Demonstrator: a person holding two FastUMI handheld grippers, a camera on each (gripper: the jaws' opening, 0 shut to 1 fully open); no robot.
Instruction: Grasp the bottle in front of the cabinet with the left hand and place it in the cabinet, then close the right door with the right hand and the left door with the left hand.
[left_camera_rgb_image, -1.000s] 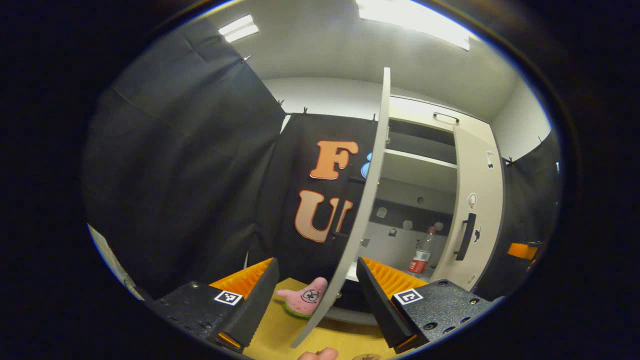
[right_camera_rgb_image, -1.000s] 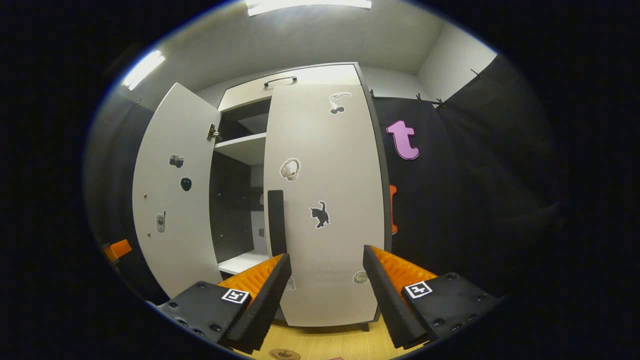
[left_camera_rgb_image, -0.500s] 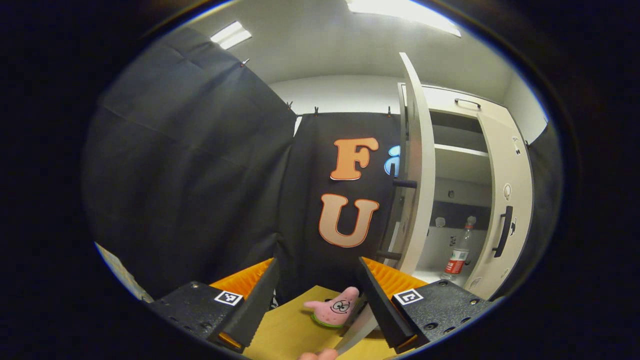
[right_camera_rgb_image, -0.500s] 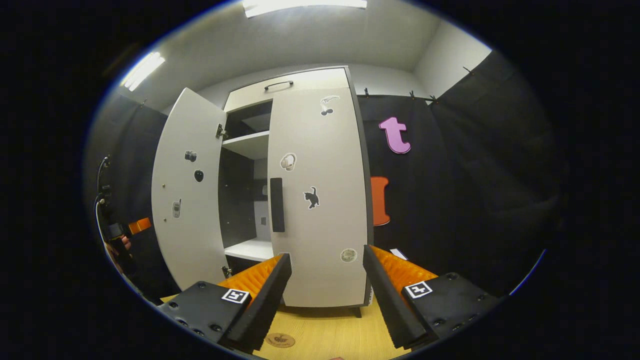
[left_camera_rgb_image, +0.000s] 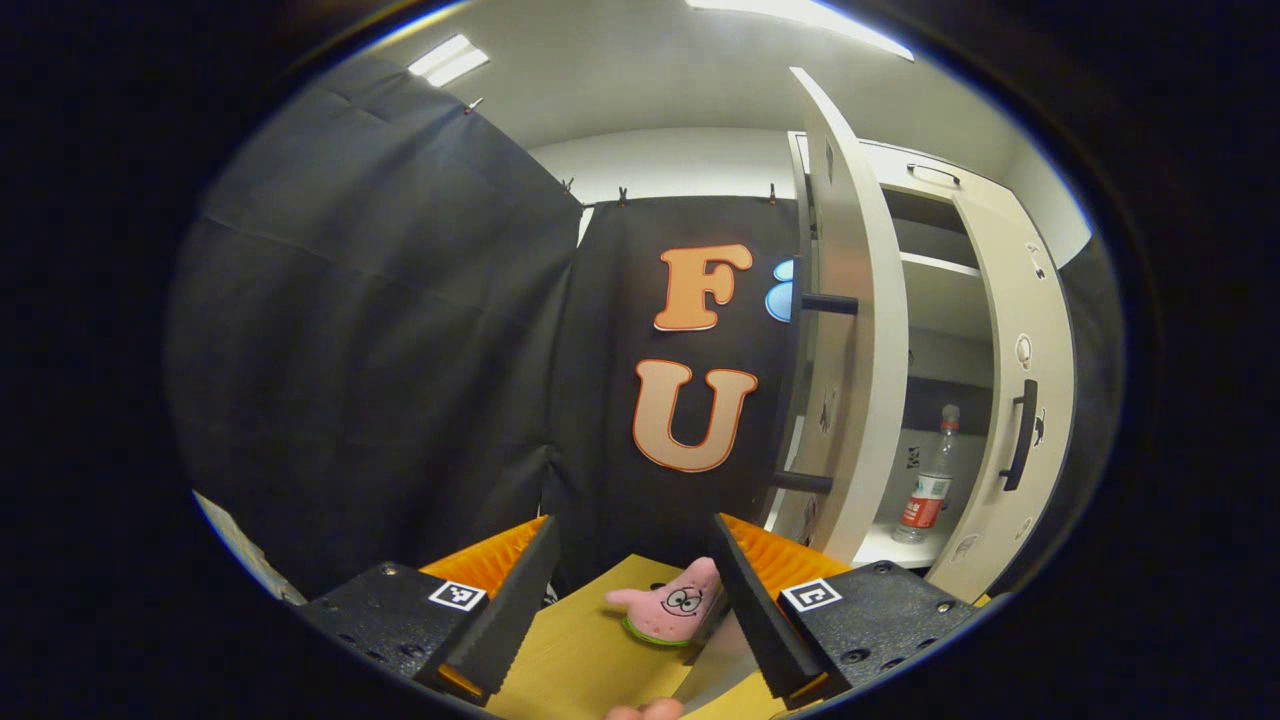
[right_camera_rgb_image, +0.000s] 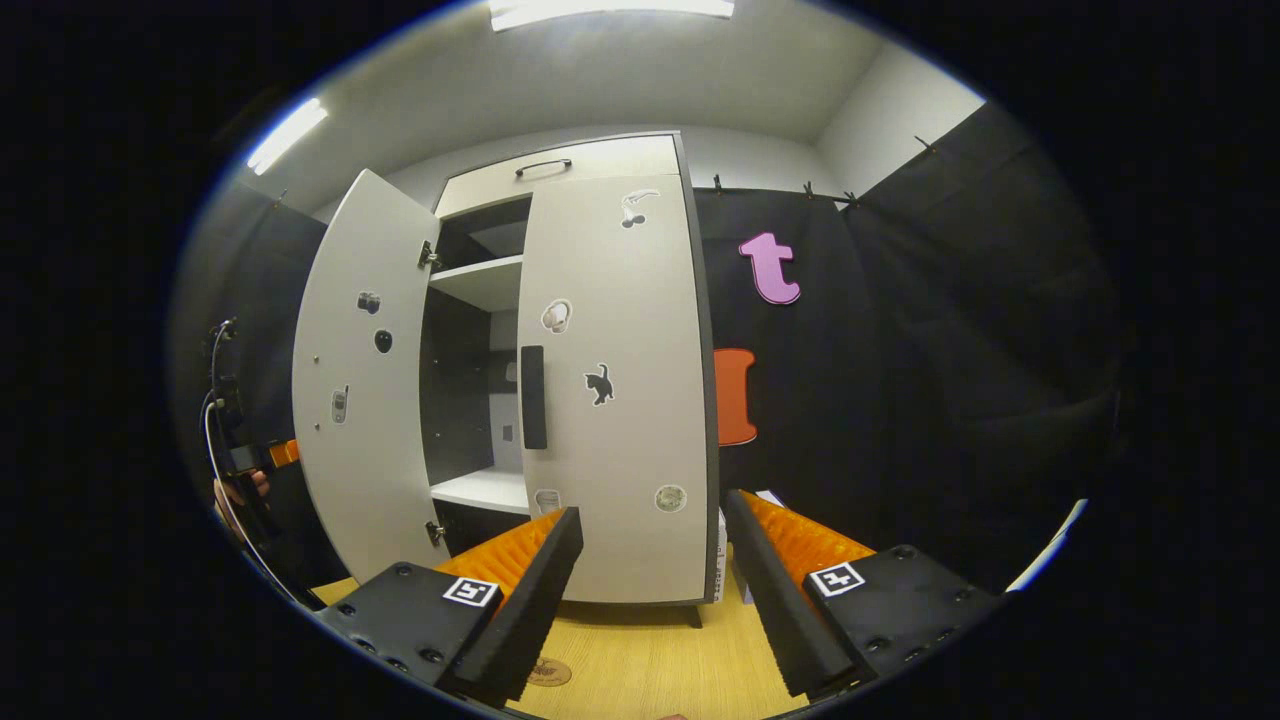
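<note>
We see a cabinet (right_camera_rgb_image: 610, 400) of smooth, matt pale board, its doors set with small flat stickers and dark matt handles. The bottle (left_camera_rgb_image: 928, 480) on its shelf is clear, glossy plastic with a paper-like label. The bench (right_camera_rgb_image: 650, 670) looks like light wood with a fine grain. Beside the left door (left_camera_rgb_image: 850, 330) lies a soft, plush toy (left_camera_rgb_image: 668, 607). The booth wall (left_camera_rgb_image: 380, 330) is matt black cloth, creased.

Clear plastic bottle with red label (left_camera_rgb_image: 928, 478) stands upright on the white lower shelf inside the tall white two-door cabinet (right_camera_rgb_image: 590, 170), at 3 o'clock in left gripper view. White right door (right_camera_rgb_image: 615, 400) is shut; white left door (right_camera_rgb_image: 350, 390) stands ajar.
</note>
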